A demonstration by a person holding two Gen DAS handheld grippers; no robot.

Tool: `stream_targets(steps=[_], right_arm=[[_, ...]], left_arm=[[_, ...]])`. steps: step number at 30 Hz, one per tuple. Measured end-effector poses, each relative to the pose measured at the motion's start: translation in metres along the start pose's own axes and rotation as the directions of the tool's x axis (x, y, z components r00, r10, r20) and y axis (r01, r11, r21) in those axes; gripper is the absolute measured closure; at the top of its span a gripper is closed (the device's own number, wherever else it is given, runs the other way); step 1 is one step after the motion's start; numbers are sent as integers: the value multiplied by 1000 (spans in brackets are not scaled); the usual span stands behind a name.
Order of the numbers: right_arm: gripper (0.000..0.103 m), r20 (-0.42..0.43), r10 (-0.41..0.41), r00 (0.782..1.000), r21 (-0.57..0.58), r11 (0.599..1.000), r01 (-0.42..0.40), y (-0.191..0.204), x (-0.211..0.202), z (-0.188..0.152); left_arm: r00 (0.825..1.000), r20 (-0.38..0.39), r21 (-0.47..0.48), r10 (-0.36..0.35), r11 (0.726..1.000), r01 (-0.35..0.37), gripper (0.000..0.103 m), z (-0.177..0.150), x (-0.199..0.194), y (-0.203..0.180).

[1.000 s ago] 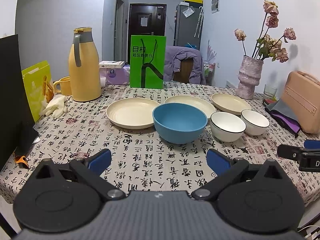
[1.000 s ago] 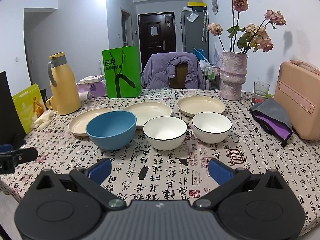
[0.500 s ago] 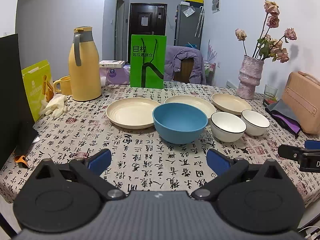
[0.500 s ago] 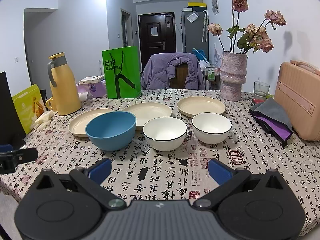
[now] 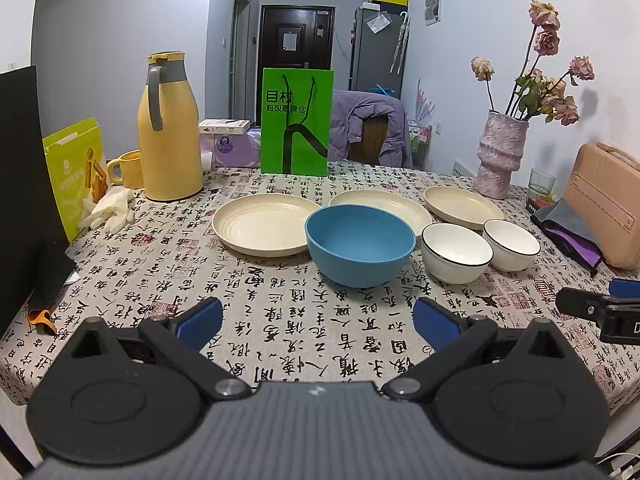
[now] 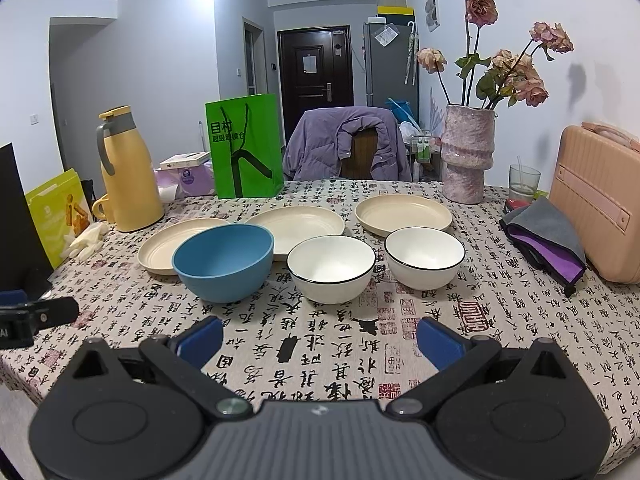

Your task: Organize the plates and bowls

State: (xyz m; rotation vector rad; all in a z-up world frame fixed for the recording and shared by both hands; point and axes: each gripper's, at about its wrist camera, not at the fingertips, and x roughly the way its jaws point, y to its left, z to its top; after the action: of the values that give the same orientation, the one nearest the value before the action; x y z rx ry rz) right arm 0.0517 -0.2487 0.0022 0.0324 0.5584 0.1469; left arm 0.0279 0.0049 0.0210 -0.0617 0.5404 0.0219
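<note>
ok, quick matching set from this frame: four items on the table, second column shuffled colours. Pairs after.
Things:
1. big bowl
2. jug
3. paper bag
4. case

Colours:
A. green
B. pink
C. blue
D. yellow

Pairs: 1-C, 2-D, 3-A, 4-B
</note>
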Motion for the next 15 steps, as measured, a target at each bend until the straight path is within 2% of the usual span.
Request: stream_targets(steps=[15], right_arm=[[0,1,1,1000,0,1000,-1,0,0,1]], left_arm=[[1000,2,-1,0,1000,0,0,0,1,0]])
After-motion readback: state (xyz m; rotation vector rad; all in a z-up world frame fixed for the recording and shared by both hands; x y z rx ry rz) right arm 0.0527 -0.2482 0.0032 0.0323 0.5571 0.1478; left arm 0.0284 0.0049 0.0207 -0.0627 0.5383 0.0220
